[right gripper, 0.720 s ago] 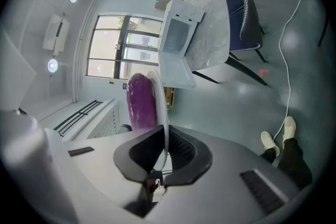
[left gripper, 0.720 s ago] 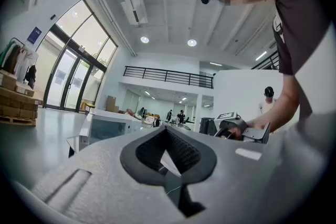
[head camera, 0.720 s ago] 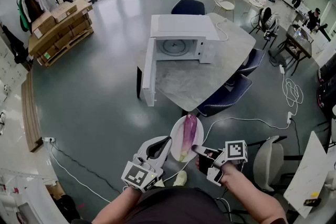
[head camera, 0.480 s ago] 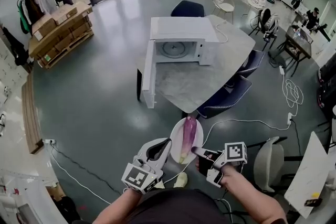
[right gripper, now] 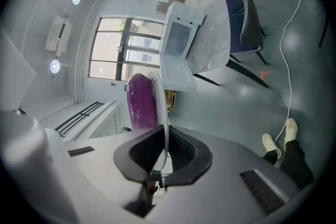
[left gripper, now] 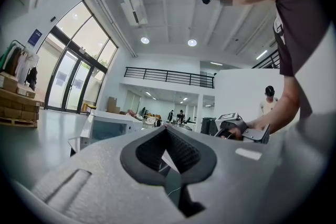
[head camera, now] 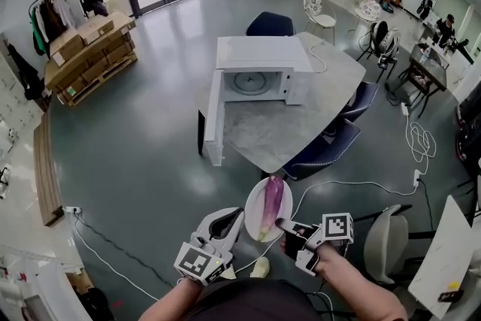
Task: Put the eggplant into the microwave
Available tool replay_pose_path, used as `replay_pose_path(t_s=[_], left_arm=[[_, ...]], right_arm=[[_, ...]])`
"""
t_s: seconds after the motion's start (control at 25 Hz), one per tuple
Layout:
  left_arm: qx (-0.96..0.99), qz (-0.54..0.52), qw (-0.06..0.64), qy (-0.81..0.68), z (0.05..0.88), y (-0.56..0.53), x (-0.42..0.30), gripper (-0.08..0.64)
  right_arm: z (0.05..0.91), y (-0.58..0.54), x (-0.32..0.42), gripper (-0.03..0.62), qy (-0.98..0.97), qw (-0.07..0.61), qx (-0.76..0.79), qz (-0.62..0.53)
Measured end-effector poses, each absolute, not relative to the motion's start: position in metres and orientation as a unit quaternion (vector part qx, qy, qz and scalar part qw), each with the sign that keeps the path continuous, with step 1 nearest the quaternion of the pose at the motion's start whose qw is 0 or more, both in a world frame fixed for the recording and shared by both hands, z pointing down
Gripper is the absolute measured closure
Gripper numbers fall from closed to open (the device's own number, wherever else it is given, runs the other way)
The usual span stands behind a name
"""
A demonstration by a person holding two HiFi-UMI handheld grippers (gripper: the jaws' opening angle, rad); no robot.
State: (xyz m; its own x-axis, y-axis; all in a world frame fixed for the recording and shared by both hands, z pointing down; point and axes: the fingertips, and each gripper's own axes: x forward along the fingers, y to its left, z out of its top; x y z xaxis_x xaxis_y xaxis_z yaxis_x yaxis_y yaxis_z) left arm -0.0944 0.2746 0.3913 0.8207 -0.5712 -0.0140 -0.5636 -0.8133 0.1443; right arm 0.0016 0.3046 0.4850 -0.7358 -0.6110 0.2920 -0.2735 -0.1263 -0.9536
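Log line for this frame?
right gripper: shut on plate | eggplant: on plate | left gripper: shut, empty | microwave: door open

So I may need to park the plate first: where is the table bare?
The tabletop in front of the open microwave, between its swung door and the blue chair, is bare. The microwave fills the far side.

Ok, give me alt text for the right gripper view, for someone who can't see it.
The right gripper has its jaws shut on the rim of a white plate carrying a purple eggplant. Beyond stands the white microwave, door open, on a grey table.
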Motion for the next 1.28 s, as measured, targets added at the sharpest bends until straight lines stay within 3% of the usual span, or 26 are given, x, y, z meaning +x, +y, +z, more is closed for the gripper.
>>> replay_pose_path(t_s=[0.88,1.28], left_arm=[[0.932,-0.039,0.06,-0.356,0.372,0.274,-0.073,0.552],[0.934,-0.045,0.055,-0.35,0.367,0.219,-0.077,0.552]], right_arm=[[0.487,0.303,0.042,0.577,0.666,0.113,-0.314,-0.667],[0.487,0.262,0.04,0.577,0.672,0.11,-0.313,-0.662]])
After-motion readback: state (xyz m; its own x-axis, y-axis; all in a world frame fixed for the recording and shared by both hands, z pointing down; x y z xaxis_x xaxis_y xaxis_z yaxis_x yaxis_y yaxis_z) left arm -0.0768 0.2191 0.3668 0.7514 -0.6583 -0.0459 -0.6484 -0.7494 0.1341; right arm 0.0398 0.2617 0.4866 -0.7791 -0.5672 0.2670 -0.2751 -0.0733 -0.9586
